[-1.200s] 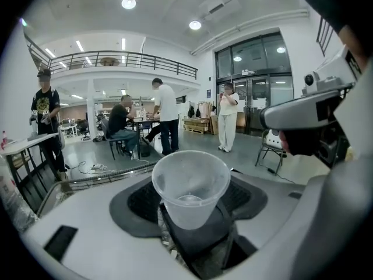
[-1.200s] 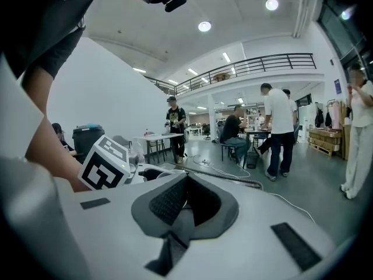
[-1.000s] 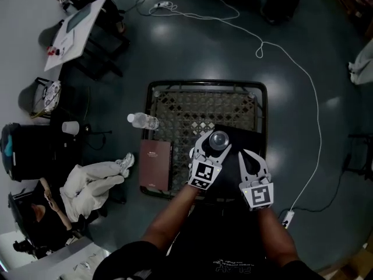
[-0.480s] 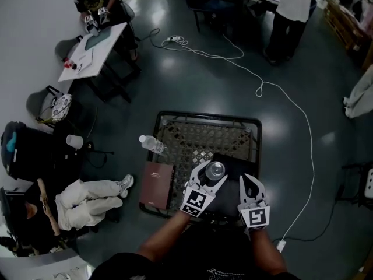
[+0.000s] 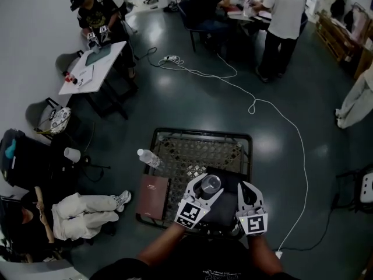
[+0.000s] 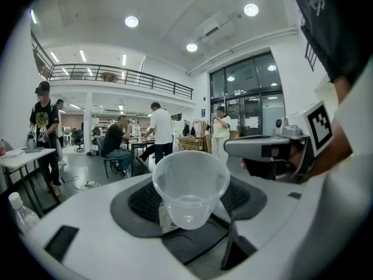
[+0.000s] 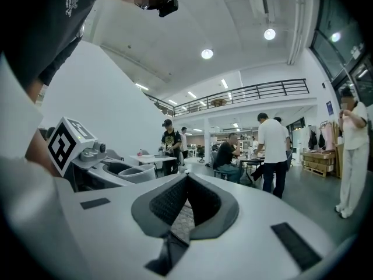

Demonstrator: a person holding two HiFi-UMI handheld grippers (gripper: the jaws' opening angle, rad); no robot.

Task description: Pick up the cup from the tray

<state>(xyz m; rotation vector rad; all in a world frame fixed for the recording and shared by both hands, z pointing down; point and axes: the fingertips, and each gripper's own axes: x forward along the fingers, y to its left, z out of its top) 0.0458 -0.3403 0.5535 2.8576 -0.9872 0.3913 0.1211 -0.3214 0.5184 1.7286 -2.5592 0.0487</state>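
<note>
Head view puts the left gripper (image 5: pixel 208 182) grasping the clear cup (image 5: pixel 210 186) over the dark tray (image 5: pixel 228 203); left gripper view shows its fingers (image 6: pixel 139 200) hugging the cup's wall, so a light squeeze and level rim seem wise; right gripper view shows the right gripper (image 7: pixel 186 182) clenched, empty.

In the head view both forearms come in from 6 o'clock. The left gripper (image 5: pixel 202 191) points toward 1 o'clock, and its jaws stand wide and press on the sides of the cup (image 6: pixel 190 185). The right gripper (image 5: pixel 249 190) lies at 3 o'clock from the left one and close beside it. It points toward 12 o'clock, with its jaws closed together and nothing between them.
</note>
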